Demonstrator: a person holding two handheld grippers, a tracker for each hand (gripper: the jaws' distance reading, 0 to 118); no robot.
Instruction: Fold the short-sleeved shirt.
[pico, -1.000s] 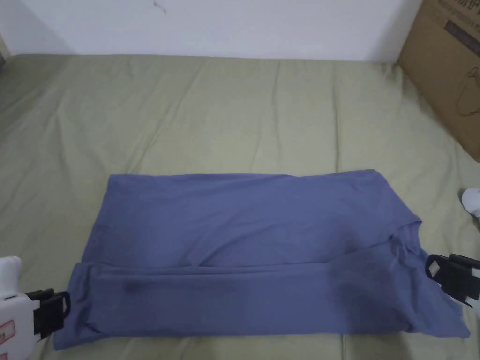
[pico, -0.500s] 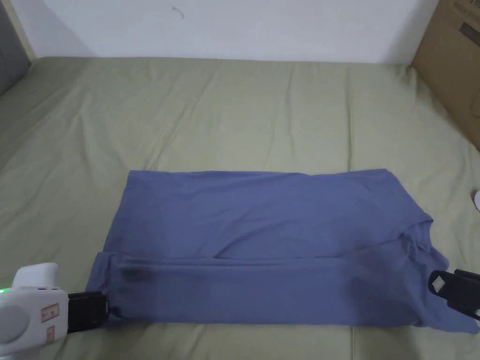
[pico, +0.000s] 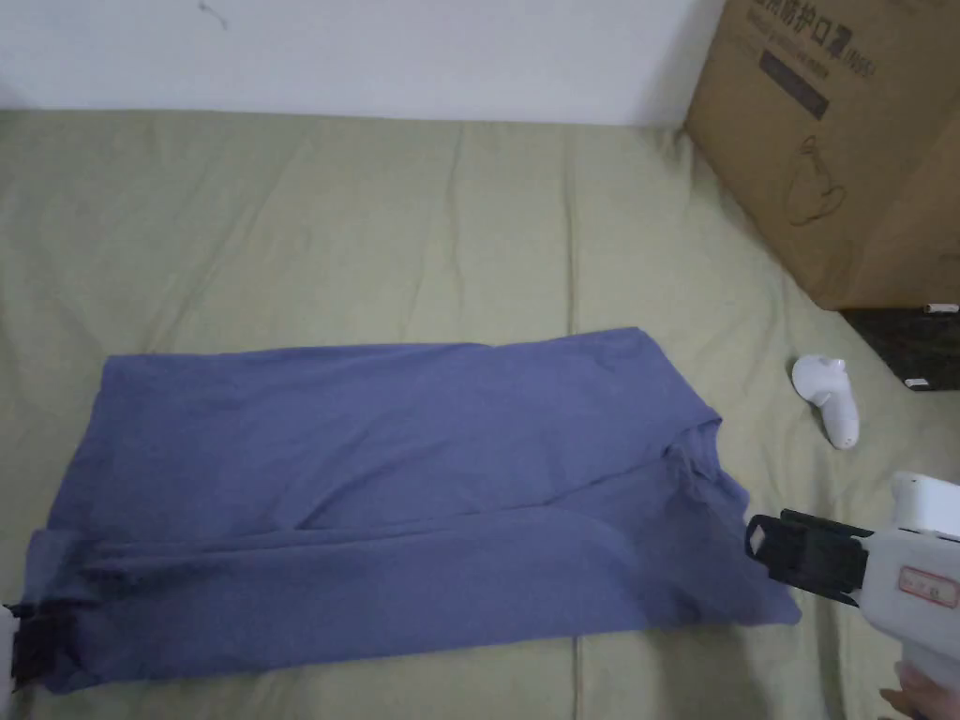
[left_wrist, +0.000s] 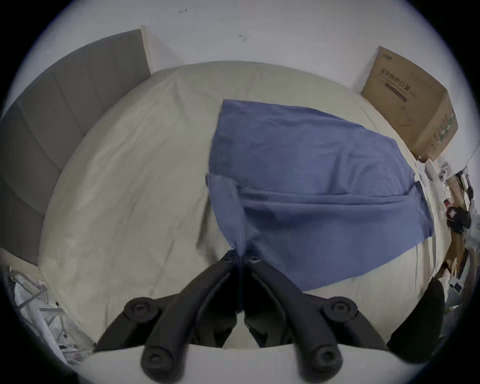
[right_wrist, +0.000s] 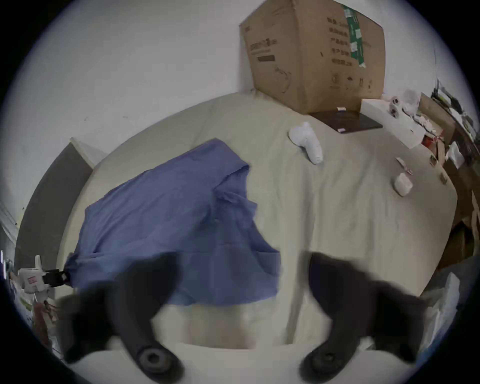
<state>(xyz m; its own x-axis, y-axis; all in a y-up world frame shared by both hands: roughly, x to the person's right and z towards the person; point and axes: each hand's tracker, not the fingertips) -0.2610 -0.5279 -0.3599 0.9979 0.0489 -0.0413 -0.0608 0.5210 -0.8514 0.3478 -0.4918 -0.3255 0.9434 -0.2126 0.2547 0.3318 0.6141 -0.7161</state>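
A blue short-sleeved shirt (pico: 375, 487) lies flat on a bed covered with an olive-green sheet (pico: 375, 225); it is partly folded, with its near long edge turned over into a band that runs the shirt's whole length. The shirt serves as the landmark for what follows.

At the shirt's left end, the left hand-held gripper (left_wrist: 240, 256) has its two black jaws pressed together on a pinch of blue cloth at the near corner, and the fabric rises in a small peak toward the jaws. In the head view this hand-held gripper (pico: 28, 647) sits at the picture's left edge, touching the shirt's corner.

At the shirt's right end, where the neckline folds sit, the right hand-held gripper (pico: 764, 544) hovers just beside the cloth edge. Its own view shows the jaws (right_wrist: 242, 275) spread wide apart and blurred, one over the shirt's near right corner and one over bare sheet, holding nothing.

Right of the shirt and well apart from it, a white controller-shaped object (pico: 830, 398) lies on the sheet. Beyond it, a large brown cardboard box (pico: 834, 141) stands against the white wall (pico: 422, 47), with a dark flat item (pico: 909, 347) at its base.
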